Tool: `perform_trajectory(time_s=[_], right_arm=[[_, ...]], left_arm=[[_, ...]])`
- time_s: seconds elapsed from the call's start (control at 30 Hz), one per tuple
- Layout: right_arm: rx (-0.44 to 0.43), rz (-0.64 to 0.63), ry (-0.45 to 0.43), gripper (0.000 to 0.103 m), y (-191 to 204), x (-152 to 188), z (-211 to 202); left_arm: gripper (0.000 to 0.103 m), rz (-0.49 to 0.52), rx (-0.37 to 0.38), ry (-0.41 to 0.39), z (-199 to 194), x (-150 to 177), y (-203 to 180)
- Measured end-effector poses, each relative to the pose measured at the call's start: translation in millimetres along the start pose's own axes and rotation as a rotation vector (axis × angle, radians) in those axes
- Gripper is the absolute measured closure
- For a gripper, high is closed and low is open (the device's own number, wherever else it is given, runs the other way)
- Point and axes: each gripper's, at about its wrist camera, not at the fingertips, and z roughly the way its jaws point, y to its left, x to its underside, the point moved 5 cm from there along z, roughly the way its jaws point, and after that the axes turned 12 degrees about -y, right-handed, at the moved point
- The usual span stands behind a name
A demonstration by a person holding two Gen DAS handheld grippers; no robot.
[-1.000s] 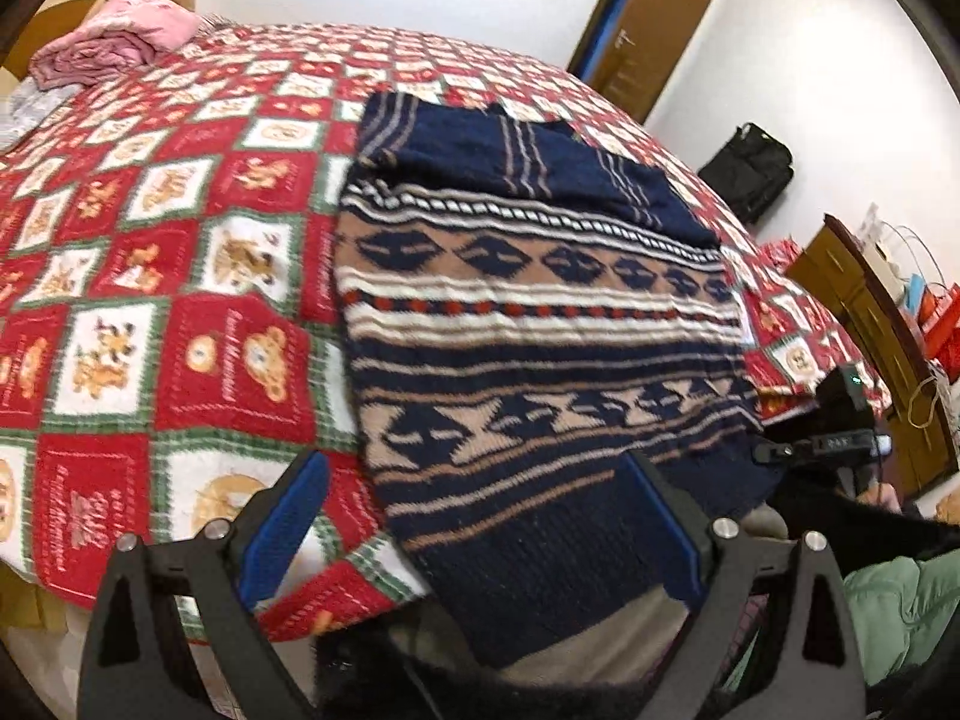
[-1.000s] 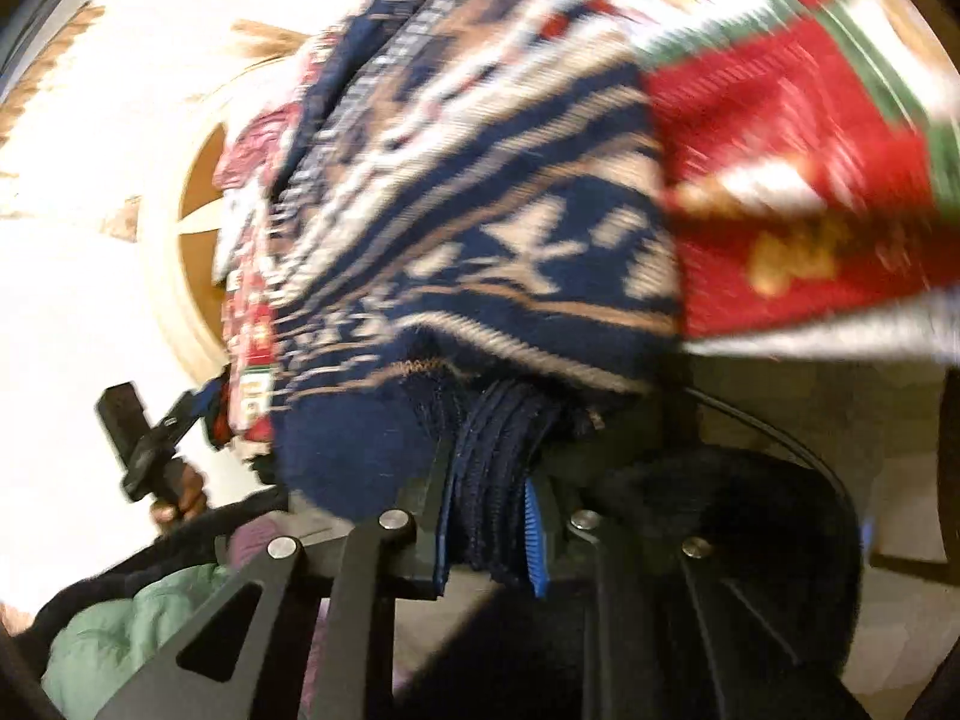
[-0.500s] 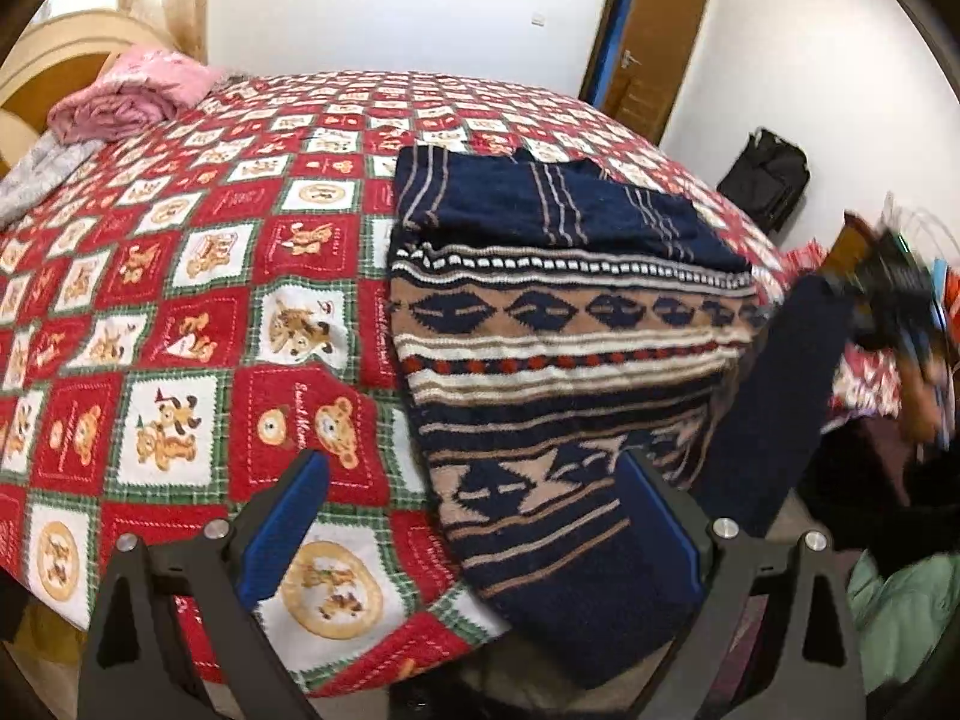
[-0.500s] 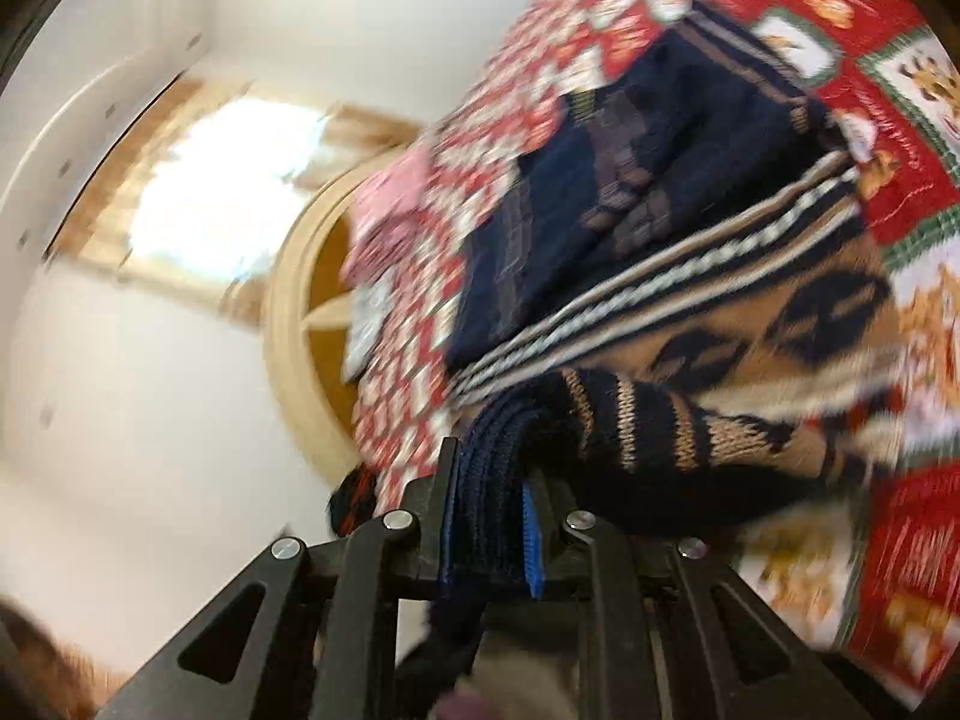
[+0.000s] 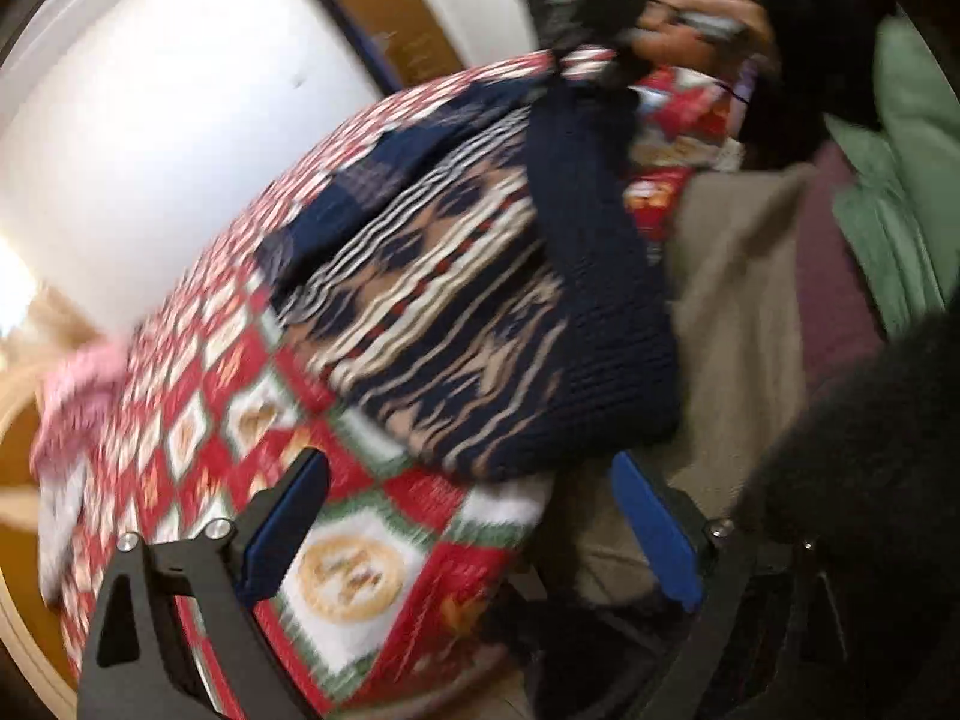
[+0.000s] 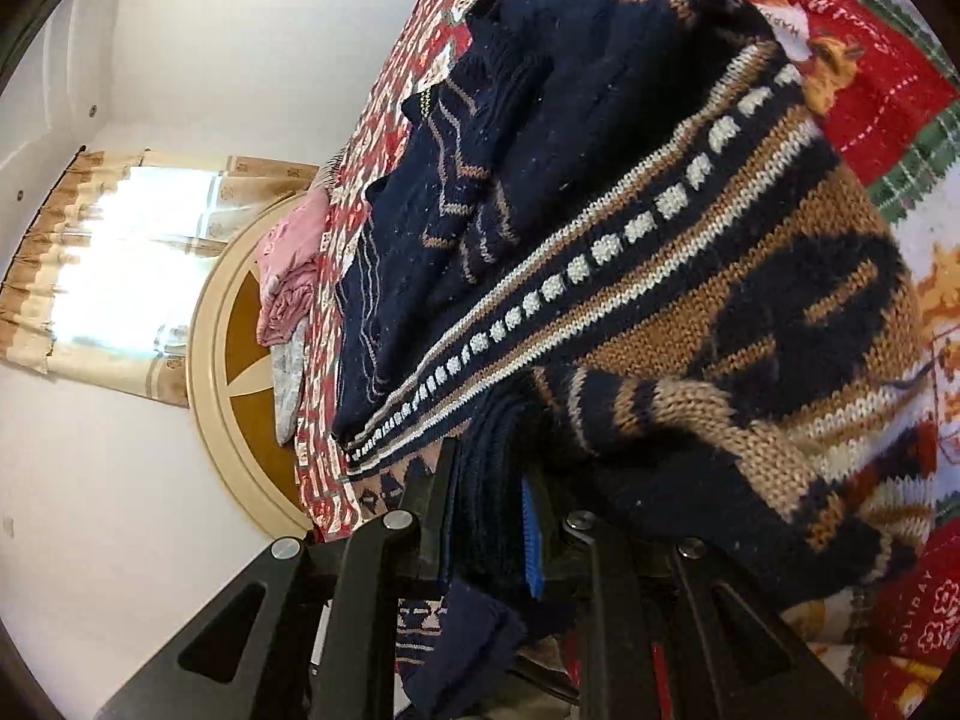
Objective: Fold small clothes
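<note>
Right wrist view shows my right claw (image 6: 486, 516) clamped on the sweater's (image 6: 690, 276) hem above the bed (image 6: 888, 90), first fold underway, left claw (image 5: 474, 534) empty.

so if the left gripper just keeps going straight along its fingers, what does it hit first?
Probably the sweater's dark hem hanging over the near edge of the quilt. The left gripper is open and empty; blur leaves depth unclear.

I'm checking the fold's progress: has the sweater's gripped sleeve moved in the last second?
Yes. The right gripper has carried the sleeve from the bedspread's edge up over the sweater, toward the headboard.
</note>
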Motion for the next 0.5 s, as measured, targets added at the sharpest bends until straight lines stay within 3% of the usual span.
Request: perform_trajectory(time_s=[0.1,0.27,0.5], right_arm=[[0.010,0.007,0.007,0.085,-2.7,-0.6,-0.2],[0.011,0.016,0.014,0.085,2.1,4.7,3.2],[-0.008,0.036,0.022,0.085,-7.0,5.3,1.9]], left_arm=[[0.013,0.087,0.018,-0.014,12.6,-1.2,-14.0],[0.022,0.313,0.016,0.045,30.8,11.3,-32.3],[0.027,0.416,0.090,0.031,47.2,2.0,-49.6]])
